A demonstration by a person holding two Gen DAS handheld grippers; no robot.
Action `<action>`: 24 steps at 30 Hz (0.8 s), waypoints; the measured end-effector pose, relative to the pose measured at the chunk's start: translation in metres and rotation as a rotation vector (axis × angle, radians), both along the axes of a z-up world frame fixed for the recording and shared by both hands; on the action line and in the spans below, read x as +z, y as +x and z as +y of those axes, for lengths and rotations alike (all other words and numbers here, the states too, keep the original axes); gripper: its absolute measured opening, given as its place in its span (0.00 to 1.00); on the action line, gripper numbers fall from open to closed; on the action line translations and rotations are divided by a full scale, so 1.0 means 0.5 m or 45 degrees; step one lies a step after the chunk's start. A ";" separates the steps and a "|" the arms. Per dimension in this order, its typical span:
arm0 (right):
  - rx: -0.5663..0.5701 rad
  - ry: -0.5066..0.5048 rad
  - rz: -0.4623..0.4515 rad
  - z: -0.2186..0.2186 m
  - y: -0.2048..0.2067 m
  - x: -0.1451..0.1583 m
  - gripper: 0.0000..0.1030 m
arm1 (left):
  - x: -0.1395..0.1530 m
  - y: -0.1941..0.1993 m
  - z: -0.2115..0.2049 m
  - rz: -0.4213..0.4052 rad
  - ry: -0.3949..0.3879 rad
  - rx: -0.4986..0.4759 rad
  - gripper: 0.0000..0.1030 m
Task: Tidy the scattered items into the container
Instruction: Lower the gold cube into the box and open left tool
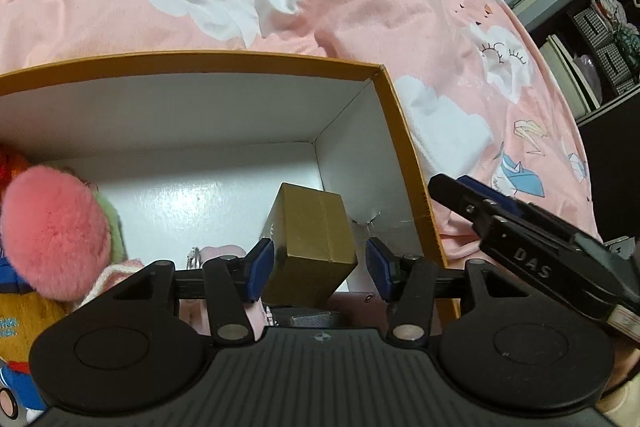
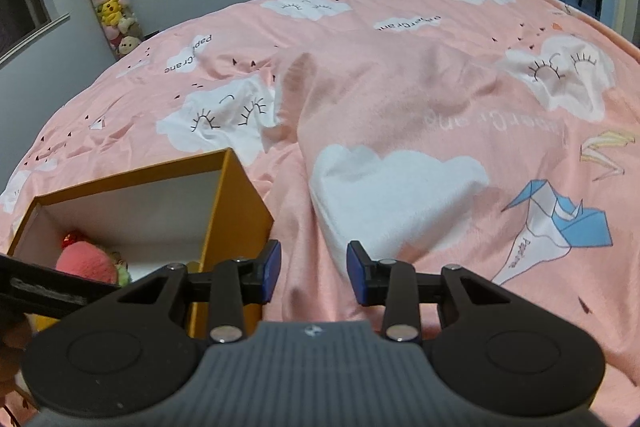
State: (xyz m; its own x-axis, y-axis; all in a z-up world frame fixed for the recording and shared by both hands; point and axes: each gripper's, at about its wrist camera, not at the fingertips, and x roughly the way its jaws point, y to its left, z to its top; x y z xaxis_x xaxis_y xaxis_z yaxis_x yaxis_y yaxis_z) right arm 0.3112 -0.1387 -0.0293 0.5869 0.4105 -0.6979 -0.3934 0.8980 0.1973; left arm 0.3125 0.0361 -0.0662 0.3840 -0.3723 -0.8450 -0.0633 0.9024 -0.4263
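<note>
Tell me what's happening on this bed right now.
A person is tidying items into an orange box on the pink bedspread. The left tool is inside the box with a small gold box between its open fingers, tilted on items below. A pink plush toy already lies inside. The right tool is empty over the bedspread.

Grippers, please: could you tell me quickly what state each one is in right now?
Left gripper: open, over the orange box; gold box between its fingers, right pad clear of it.
Right gripper: open, empty, over the pink bedspread.
</note>
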 end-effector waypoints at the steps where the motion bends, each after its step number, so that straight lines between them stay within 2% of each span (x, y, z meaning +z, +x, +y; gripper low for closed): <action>1: -0.004 0.007 0.003 -0.002 0.002 -0.003 0.38 | 0.002 0.001 0.002 0.001 -0.002 0.002 0.48; 2: -0.007 0.014 0.005 -0.003 0.004 -0.005 0.38 | 0.003 0.002 0.003 0.002 0.004 0.007 0.39; 4: -0.014 0.024 0.009 -0.006 0.007 -0.009 0.38 | 0.003 0.004 0.003 0.004 0.022 0.001 0.35; 5: -0.018 0.029 0.011 -0.007 0.009 -0.011 0.38 | 0.001 0.006 0.003 0.012 0.026 -0.010 0.29; 10: -0.038 0.045 0.026 -0.014 0.018 -0.019 0.38 | -0.015 0.004 -0.004 0.069 0.057 -0.049 0.19; 13: -0.051 0.054 0.034 -0.017 0.023 -0.026 0.38 | -0.019 0.007 -0.005 0.075 0.058 -0.055 0.18; 24: -0.058 0.076 0.042 -0.024 0.031 -0.038 0.38 | -0.035 0.029 0.014 0.184 -0.100 0.062 0.18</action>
